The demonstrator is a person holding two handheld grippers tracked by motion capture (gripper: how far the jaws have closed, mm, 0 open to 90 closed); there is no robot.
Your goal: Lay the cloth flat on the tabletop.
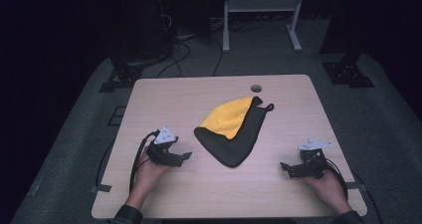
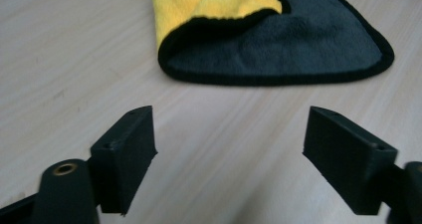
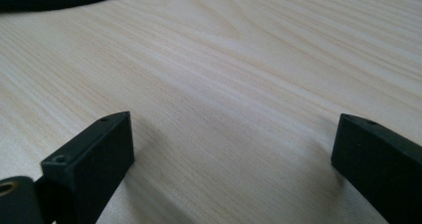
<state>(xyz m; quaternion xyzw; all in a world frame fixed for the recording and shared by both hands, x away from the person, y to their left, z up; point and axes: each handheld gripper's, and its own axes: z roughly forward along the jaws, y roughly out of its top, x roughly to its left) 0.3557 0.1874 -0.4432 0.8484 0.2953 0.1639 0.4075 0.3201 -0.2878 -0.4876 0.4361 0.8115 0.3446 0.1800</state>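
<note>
Count: one cloth [image 1: 232, 132], yellow one side and dark the other, folded over on one wooden table [image 1: 164, 92]. Two grippers: left gripper [image 1: 185, 157], right gripper [image 1: 284, 168]. One white stand [image 1: 261, 5] behind.

Folded yellow-and-black microfibre cloth [image 1: 233, 131] at centre of light wooden table [image 1: 164, 97]; left gripper [image 1: 185, 158] near its left, right gripper [image 1: 285, 168] apart at right.
</note>
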